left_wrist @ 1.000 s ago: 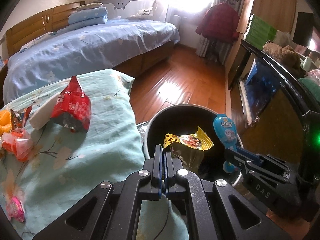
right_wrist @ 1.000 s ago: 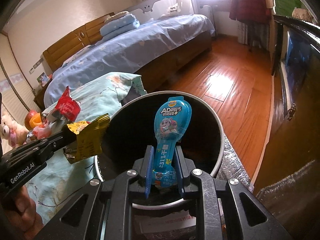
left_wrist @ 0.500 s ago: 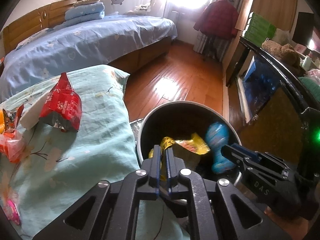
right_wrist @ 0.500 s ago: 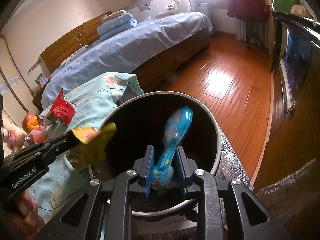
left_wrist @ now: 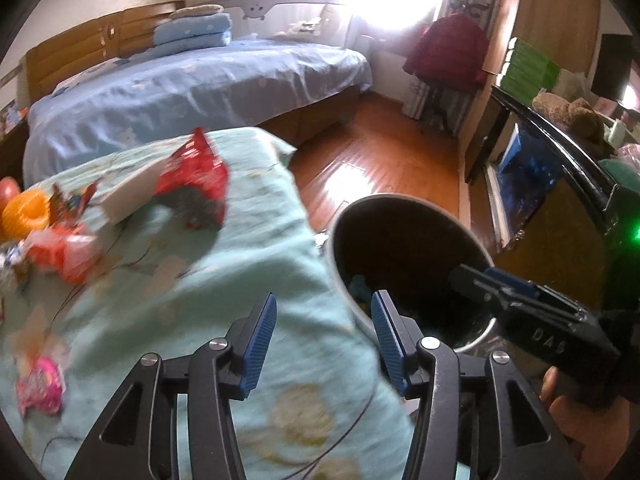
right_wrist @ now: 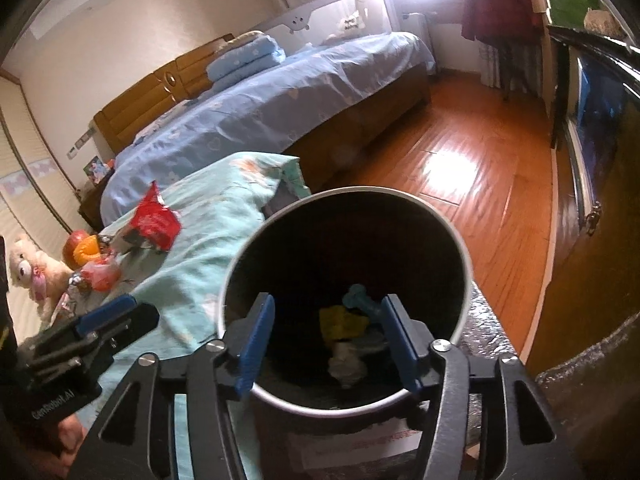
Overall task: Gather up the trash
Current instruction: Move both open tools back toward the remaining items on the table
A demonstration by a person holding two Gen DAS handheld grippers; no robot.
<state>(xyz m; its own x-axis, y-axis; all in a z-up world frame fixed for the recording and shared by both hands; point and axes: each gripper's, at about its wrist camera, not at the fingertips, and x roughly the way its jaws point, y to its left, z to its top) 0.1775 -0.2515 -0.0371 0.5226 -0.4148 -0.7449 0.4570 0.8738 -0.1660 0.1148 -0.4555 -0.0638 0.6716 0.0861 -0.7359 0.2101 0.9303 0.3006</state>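
Observation:
A round black bin with a pale rim (right_wrist: 464, 256) (left_wrist: 340, 280) stands beside the teal-covered surface (left_wrist: 248, 240). At its bottom lie a yellow wrapper (right_wrist: 340, 322), a blue snack pack (right_wrist: 362, 300) and a white crumpled piece (right_wrist: 346, 364). My right gripper (right_wrist: 328, 340) is open and empty above the bin's near rim. My left gripper (left_wrist: 324, 344) is open and empty over the cloth's edge next to the bin. A red snack bag (left_wrist: 196, 176) (right_wrist: 154, 224), an orange-red wrapper (left_wrist: 60, 250) and a pink wrapper (left_wrist: 40, 384) lie on the cloth.
A white card (left_wrist: 124, 196) lies by the red bag; an orange toy (left_wrist: 24, 210) sits at the far left. A plush toy (right_wrist: 28, 270) sits left. A blue bed (left_wrist: 192, 88) is behind, wooden floor (right_wrist: 460, 168) and a dark cabinet (left_wrist: 560, 208) to the right.
Both grippers have opened. The yellow wrapper and the blue snack pack have dropped into the bin. My left gripper has swung left, over the cloth.

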